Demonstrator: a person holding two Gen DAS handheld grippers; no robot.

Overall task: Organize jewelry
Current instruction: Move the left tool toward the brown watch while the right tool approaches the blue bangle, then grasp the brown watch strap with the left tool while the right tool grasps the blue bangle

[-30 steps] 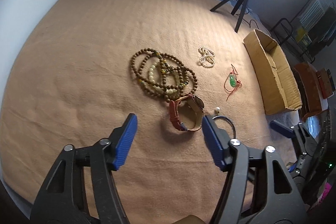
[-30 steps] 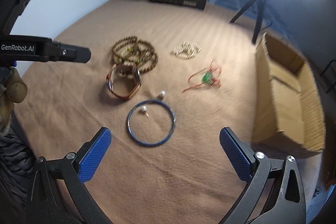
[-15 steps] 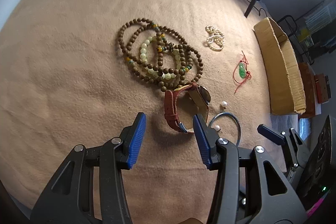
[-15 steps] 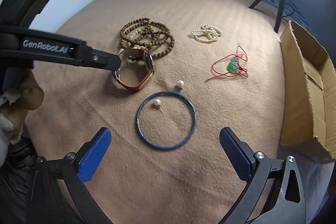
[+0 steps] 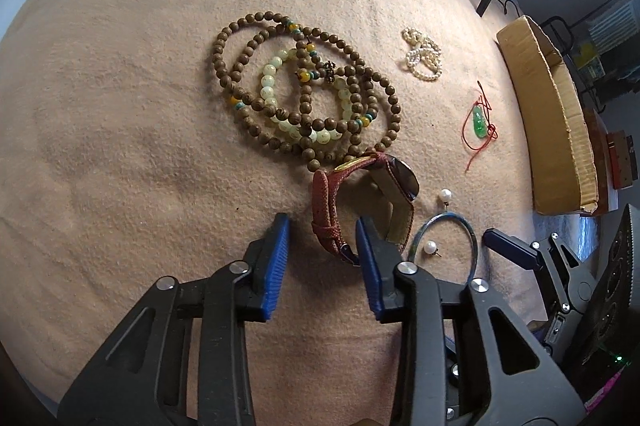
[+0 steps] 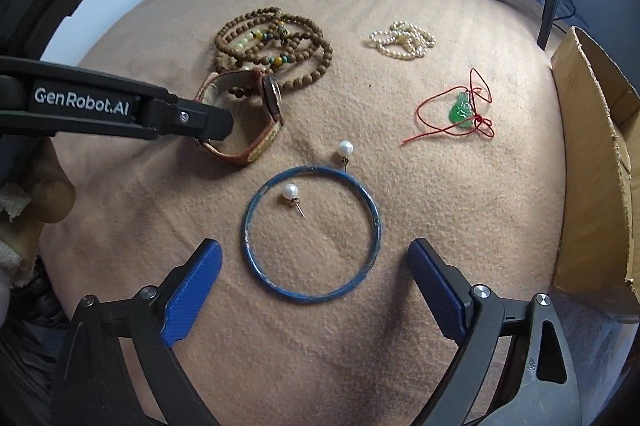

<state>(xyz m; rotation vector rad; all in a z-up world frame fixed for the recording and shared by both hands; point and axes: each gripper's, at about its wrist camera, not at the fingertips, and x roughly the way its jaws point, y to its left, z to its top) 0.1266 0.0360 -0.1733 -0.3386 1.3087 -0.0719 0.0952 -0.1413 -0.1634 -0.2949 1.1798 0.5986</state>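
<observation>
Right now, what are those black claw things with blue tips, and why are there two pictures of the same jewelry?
They are grabbing tools, one in each of a person's hands. A camera on each tool looks along its two fingers, so you get two views of the same tan blanket.

In the left tool's picture, the left gripper has just been closing its jaws around the red strap of the watch. The strap sits between the blue pads, but they do not squeeze it yet.

In the right tool's picture, the right gripper stands wide open over the blue bangle, holding nothing, though its jaws have just closed a little.

Also lying there: two pearl earrings, one inside the bangle and one by its rim, brown bead strands, a pearl bracelet, a green pendant on red cord, and a cardboard box.
</observation>
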